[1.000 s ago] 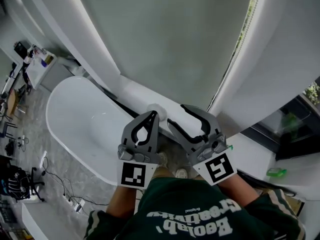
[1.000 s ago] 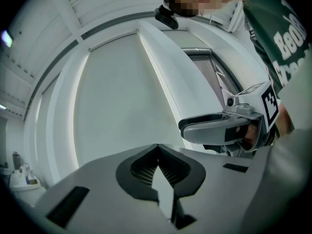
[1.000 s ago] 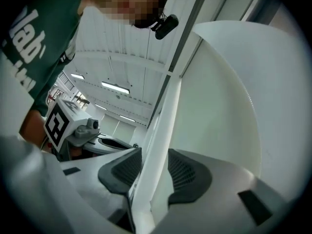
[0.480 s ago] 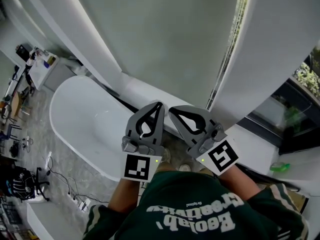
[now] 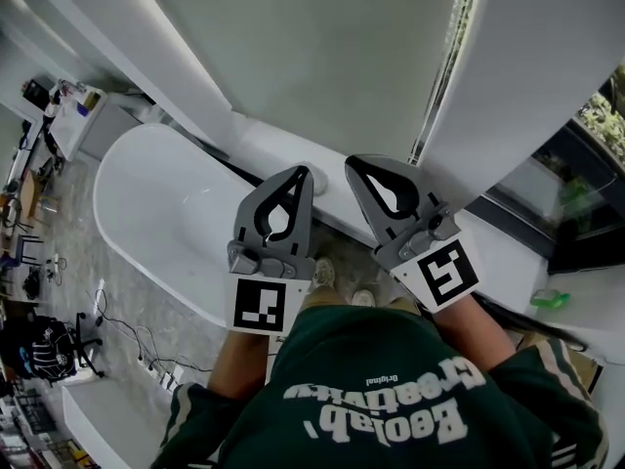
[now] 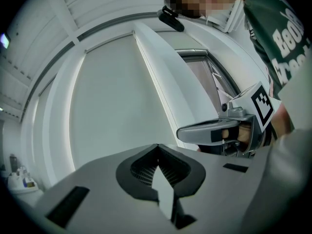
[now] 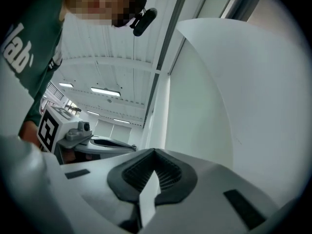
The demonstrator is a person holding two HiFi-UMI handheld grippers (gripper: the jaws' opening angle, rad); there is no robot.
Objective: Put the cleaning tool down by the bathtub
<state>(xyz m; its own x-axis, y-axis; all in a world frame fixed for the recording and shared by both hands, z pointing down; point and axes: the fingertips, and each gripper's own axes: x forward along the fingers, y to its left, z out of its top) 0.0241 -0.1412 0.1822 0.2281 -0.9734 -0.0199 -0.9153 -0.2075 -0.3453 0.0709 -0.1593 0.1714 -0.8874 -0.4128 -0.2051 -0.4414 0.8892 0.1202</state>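
Jaws closed and empty on left gripper [image 5: 298,179] and right gripper [image 5: 357,167] — cleaning tool probably already down by the bathtub [image 5: 146,198].

The bathtub [image 5: 156,213] runs out of sight behind the left gripper [image 5: 302,172]; items [image 5: 66,94] on the far white table [image 5: 76,123] are too small to identify; the person's green shirt [image 5: 391,399] is cut off at the bottom edge

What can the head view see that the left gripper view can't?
Only the head view shows the bathtub, the floor and the shoes. Only the left gripper view shows the ceiling and a small black camera up top. Both show the left tongs and right tongs, shut and empty, and the green shirt.
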